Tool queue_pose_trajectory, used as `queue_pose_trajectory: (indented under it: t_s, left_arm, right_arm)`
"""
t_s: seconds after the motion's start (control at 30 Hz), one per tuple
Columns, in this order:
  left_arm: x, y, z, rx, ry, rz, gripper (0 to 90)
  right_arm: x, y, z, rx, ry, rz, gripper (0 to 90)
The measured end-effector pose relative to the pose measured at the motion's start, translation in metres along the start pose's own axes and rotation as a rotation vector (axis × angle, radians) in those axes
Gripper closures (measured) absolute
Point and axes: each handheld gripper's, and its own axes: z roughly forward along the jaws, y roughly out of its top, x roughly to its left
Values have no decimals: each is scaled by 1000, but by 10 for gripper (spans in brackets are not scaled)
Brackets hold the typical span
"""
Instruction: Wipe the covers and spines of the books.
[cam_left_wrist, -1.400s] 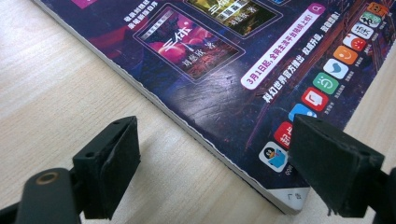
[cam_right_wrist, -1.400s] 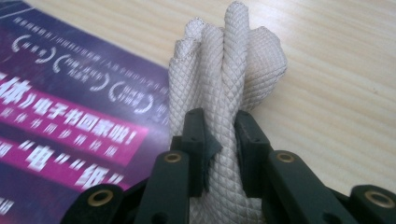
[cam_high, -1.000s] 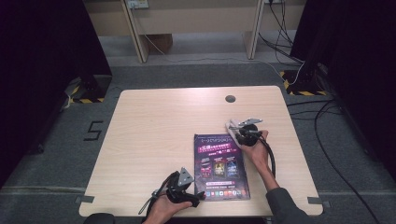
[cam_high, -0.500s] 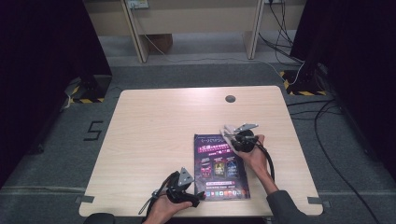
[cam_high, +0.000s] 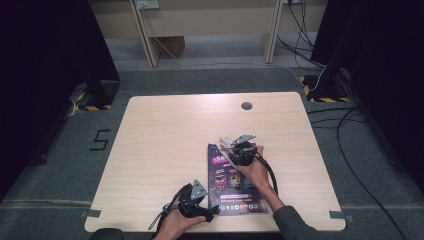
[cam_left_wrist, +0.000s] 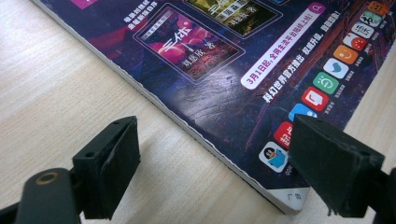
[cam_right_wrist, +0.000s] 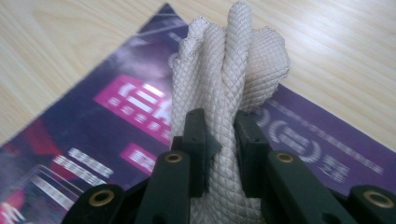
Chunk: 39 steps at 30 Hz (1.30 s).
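A pale wood-grain table carries a flat, glossy purple magazine lying right of centre in the lower half of the high view. Over its upper edge the right gripper pinches a bunched beige cloth of quilted diamond weave. At the magazine's lower left corner the left gripper holds its matte black jaws spread wide, gripping nothing.

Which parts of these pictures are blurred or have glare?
Right gripper view: the cloth is sharp and the magazine behind it soft. Left gripper view: the magazine cover shows pale glare and the near fingers are slightly soft. High view: even light, dark side edges.
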Motion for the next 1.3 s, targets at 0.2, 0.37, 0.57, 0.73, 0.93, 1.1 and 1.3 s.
queue_pose_trajectory:
  t_s: [0.2, 0.37, 0.57, 0.73, 0.93, 1.1, 1.3]
  left_arm:
    - [0, 0, 0, 0, -1, -2, 158]
    - [0, 0, 0, 0, 1, -1, 158]
    - [0, 0, 0, 1, 1, -2, 158]
    - [-1, 0, 0, 0, 0, -2, 158]
    - [-1, 0, 0, -1, 5, 3, 158]
    - [-3, -1, -1, -5, 16, 9, 163]
    - [-3, -1, -1, -8, 21, 7, 165]
  right_arm:
    - [15, 6, 6, -1, 28, -18, 777]
    - [20, 8, 8, -4, 36, -35, 776]
    - [22, 7, 8, -5, 49, -36, 777]
    - [29, 6, 6, -6, 67, -54, 777]
    - [42, -1, 0, -2, 105, -88, 777]
    - [51, -9, -8, 4, 139, -120, 777]
    - [55, -16, -15, 12, 159, -127, 777]
